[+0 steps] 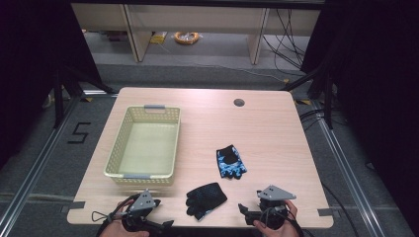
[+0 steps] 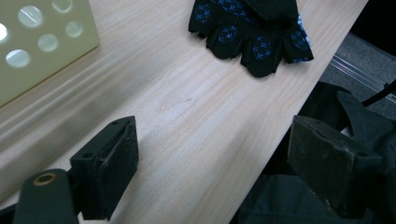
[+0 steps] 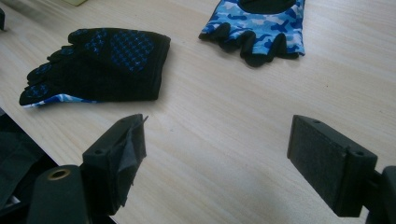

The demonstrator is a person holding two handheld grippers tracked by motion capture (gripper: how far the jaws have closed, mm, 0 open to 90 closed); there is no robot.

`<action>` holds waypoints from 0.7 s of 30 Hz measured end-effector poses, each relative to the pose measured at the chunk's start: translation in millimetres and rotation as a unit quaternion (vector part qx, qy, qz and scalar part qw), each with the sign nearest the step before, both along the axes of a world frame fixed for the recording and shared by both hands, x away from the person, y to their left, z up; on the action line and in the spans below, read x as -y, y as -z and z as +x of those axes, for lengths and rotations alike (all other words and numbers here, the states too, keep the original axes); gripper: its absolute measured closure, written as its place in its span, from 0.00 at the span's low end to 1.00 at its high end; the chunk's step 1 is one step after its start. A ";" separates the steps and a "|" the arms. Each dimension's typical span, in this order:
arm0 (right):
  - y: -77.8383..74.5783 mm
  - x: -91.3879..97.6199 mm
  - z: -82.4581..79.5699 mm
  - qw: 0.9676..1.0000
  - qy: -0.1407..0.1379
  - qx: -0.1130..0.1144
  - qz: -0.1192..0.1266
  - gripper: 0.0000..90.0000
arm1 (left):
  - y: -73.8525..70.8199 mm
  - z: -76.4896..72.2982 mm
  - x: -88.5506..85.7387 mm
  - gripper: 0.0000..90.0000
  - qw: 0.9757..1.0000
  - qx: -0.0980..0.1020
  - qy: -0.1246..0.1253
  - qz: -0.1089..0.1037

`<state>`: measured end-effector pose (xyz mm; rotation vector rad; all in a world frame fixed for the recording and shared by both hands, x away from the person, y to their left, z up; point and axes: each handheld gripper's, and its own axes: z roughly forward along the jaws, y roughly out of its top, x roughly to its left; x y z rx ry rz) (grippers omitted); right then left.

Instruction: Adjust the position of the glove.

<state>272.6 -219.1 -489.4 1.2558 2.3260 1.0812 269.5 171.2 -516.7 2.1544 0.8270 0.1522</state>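
A person's two hands come in at the near edge of the wooden surface [image 1: 276,123], and each hand holds a pair of tongs. The black glove [image 1: 206,199] lies between them, close to that near edge, so it is a good thing to steer by.

The left tongs [image 1: 157,203] sit to the left of the black glove, low over the near edge. The left hand [image 1: 120,217] wraps around the handle from below, and the grey plate on top tips toward the glove. In the left gripper view the two black jaws stand wide apart with only bare wood between them, and the black glove [image 2: 252,32] lies ahead of them with its blue-dotted fingers pointing back at the camera.

The right tongs [image 1: 242,208] sit to the right of the black glove, also at the near edge, pointing toward it. The right hand [image 1: 277,223] grips them from underneath. In the right gripper view the jaws are wide apart too and hold nothing.

A blue camouflage glove [image 1: 230,162] lies flat, farther in than the black glove and a little to its right, not touching it. A pale yellow basket [image 1: 142,174] with holes in its walls stands farther in and to the left of the black glove.
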 end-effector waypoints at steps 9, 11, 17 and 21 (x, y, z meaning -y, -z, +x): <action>0.2 -2.0 -0.5 1.000 -0.001 0.002 -0.003 0.22 | -0.4 1.1 -1.2 0.18 1.000 0.002 0.004 0.012; 0.2 -2.2 -0.4 1.000 -0.002 0.003 -0.003 0.22 | 0.1 0.4 0.1 0.18 1.000 0.001 -0.001 0.004; -2.8 -4.4 2.5 1.000 -0.011 0.017 0.007 0.28 | 1.0 0.3 2.2 0.18 1.000 -0.001 -0.007 -0.005; -4.2 -7.6 6.2 1.000 -0.016 0.018 0.008 0.28 | -0.1 1.9 3.3 0.18 1.000 0.002 -0.001 0.002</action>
